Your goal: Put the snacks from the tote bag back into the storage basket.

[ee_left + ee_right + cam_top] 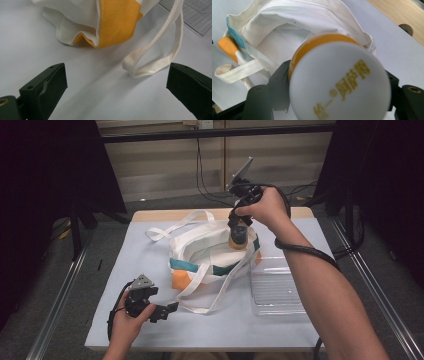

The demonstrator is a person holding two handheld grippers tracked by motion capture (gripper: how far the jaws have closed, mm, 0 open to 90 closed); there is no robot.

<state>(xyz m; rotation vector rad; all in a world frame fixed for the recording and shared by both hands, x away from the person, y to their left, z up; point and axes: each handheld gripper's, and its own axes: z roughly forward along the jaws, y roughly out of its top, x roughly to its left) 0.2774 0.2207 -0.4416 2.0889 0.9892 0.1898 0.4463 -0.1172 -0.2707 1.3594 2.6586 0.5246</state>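
One tote bag (212, 251), one bottle (239, 238) (orange), one clear tray (276, 290).

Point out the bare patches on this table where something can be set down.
Free: the white table cover left of the white canvas tote bag, and the front strip near the left gripper. The clear plastic tray looks empty. Crowded: the middle, with bag, straps and the right gripper holding an orange white-capped bottle.

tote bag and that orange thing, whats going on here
A person works with a gripper in each hand. The right gripper is shut on an orange container with a white lid, held over the open mouth of the white tote bag. The left gripper rests open on the table near a loose bag strap. A clear tray lies beside the bag.
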